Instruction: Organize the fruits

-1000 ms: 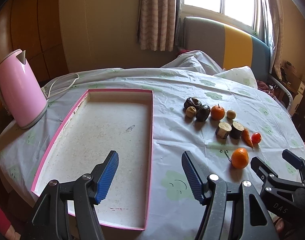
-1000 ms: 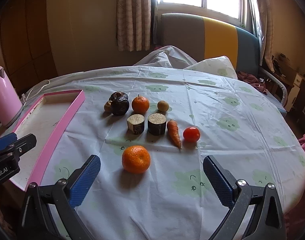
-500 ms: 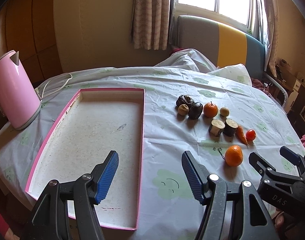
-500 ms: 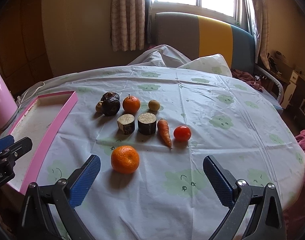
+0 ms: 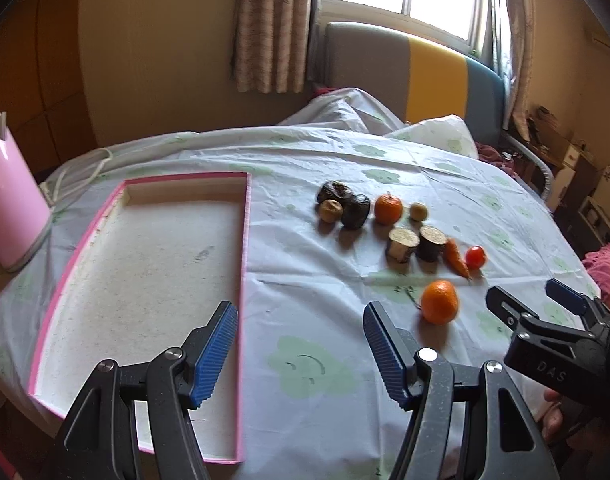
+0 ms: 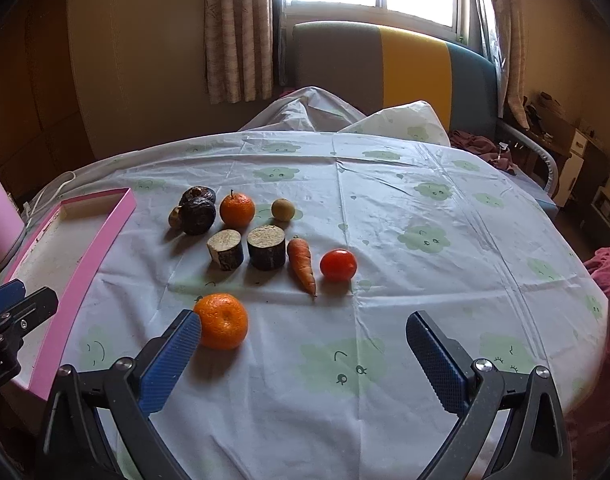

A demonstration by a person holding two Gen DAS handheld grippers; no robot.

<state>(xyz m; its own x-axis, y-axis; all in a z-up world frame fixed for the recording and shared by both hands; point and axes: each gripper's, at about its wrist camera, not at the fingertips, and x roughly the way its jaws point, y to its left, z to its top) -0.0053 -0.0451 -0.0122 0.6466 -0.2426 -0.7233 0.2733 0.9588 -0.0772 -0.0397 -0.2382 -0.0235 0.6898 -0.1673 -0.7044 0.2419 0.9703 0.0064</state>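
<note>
Near the tabletop's front edge, the right gripper (image 6: 303,346) hovers with jaws spread wide, its left pad just beside a loose orange (image 6: 221,321). Behind it lie two cut root pieces (image 6: 247,249), a carrot (image 6: 301,265) and a tomato (image 6: 338,265); farther back, a second orange (image 6: 237,210) and dark fruits (image 6: 197,209). The left gripper (image 5: 301,350), also open, hangs over the pink tray's (image 5: 244,240) right rim.

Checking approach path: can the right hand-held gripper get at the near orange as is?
Probably yes. The right hand-held gripper is open, and the near orange sits alone by its left finger, with bare cloth around it; it needs shifting left.
</note>
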